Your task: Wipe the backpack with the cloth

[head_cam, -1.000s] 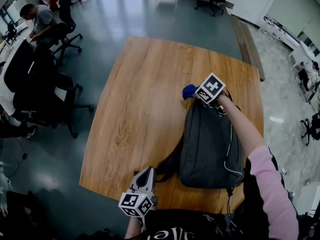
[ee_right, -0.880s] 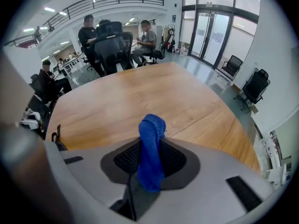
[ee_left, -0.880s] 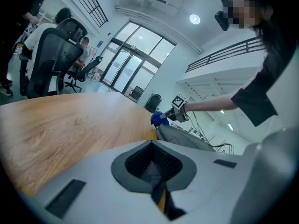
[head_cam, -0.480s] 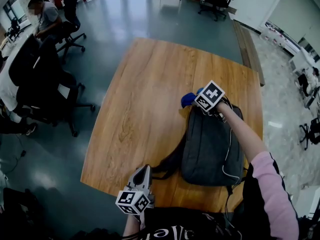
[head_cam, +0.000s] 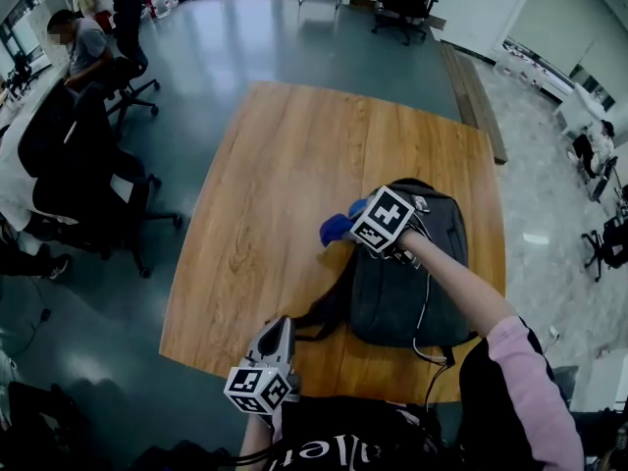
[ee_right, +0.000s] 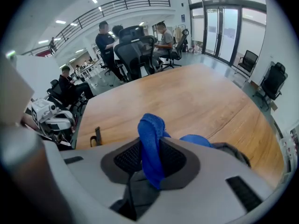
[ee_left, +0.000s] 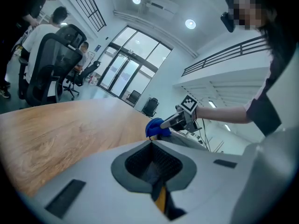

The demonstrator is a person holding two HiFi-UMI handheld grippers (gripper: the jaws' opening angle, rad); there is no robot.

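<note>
Because wiping needs a firm hold, right gripper (head_cam: pixel 353 226): jaws clamped on blue cloth (head_cam: pixel 334 230).
Cloth: at the 10 o'clock corner of backpack (head_cam: pixel 402 283).
Left gripper (head_cam: pixel 280 330): jaws together, empty, at backpack's 7 o'clock, probably kept clear.

A wooden desk (head_cam: pixel 285 175) stood on a glossy grey-green floor (head_cam: pixel 235 37). Black office chairs (head_cam: pixel 78 184) clustered well to its left. A person (head_cam: pixel 86 45) sat beyond them, near another chair.

One backpack (head_cam: pixel 404 287), one cloth (head_cam: pixel 334 230), one table (head_cam: pixel 285 175), and two claws: left claw (head_cam: pixel 281 326), right claw (head_cam: pixel 353 224).
</note>
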